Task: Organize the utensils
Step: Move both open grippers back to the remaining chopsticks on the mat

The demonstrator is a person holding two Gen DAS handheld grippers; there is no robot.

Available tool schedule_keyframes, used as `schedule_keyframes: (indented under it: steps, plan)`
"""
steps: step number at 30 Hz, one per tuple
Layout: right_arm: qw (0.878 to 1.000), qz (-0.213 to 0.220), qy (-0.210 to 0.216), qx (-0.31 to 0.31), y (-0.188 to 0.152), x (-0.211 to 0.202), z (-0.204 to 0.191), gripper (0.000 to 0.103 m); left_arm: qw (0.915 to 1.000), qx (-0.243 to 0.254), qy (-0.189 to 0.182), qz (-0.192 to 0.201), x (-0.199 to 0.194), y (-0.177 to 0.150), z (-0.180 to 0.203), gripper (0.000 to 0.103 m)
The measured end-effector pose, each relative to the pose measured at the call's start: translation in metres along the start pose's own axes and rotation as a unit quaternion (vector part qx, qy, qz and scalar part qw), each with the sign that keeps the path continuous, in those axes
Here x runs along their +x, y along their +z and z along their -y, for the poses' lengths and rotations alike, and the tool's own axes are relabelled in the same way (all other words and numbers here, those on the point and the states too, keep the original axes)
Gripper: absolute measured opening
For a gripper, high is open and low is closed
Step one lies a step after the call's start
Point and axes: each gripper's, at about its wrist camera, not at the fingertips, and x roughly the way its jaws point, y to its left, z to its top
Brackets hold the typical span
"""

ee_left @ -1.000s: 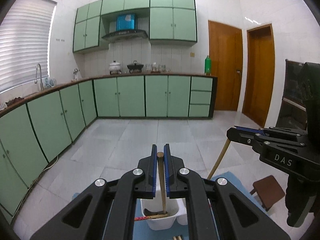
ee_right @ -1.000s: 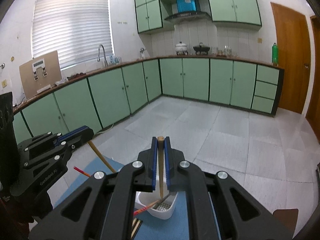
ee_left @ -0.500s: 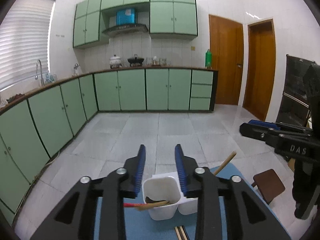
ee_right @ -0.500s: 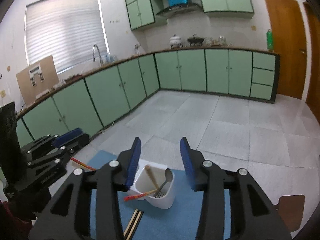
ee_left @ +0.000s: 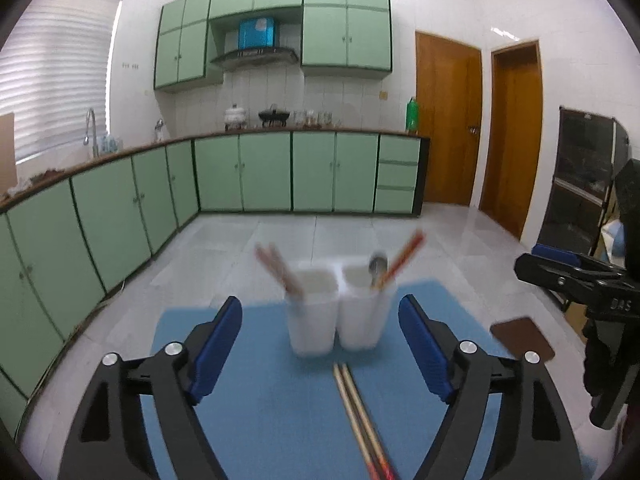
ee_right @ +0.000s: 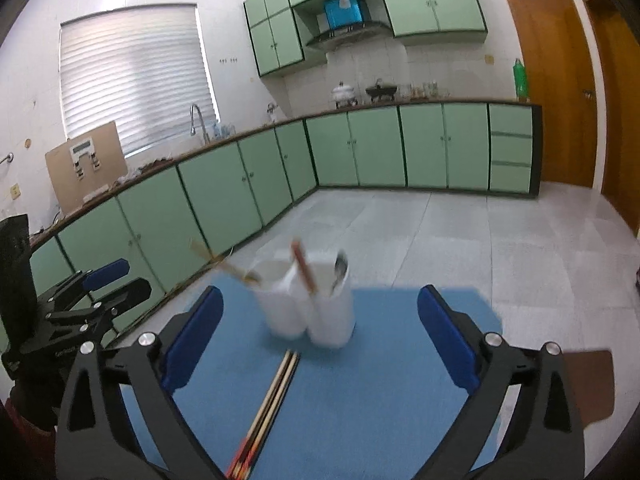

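Note:
A white two-compartment utensil holder (ee_left: 336, 312) (ee_right: 310, 308) stands on a blue mat (ee_left: 260, 392) (ee_right: 360, 384). Chopsticks (ee_left: 280, 270) lean out of its left compartment; a red-tipped chopstick (ee_left: 402, 256) and a metal spoon (ee_left: 377, 266) stand in the right one. A pair of chopsticks (ee_left: 360, 412) (ee_right: 268, 404) lies on the mat in front of the holder. My left gripper (ee_left: 320, 344) is open and empty, behind that pair. My right gripper (ee_right: 320, 332) is open and empty, also behind it. Each gripper shows at the edge of the other's view.
The mat lies on a table above a tiled kitchen floor. Green cabinets (ee_left: 264, 176) line the far and left walls. A brown stool (ee_left: 522, 336) stands to the right of the mat. Wooden doors (ee_left: 448, 120) are at the back right.
Both grippers let go of the chopsticks they held over the holder, opened wide, and pulled back and down. The chopsticks now stand in the holder.

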Motion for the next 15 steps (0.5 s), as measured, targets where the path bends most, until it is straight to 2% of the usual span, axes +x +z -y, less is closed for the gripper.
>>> schedule_keyframes:
  steps: [10,15]
  plan:
    - [0.996,-0.080,-0.017,0.019,-0.106,0.007,-0.028,0.095,0.9946,-0.011,0.028,-0.099,0.006,-0.103,-0.001,0.080]
    - [0.994,-0.102,-0.027,0.001,-0.140,0.011,-0.046,0.095,0.9892,-0.015,0.033,-0.142,0.015,-0.142,-0.003,0.080]
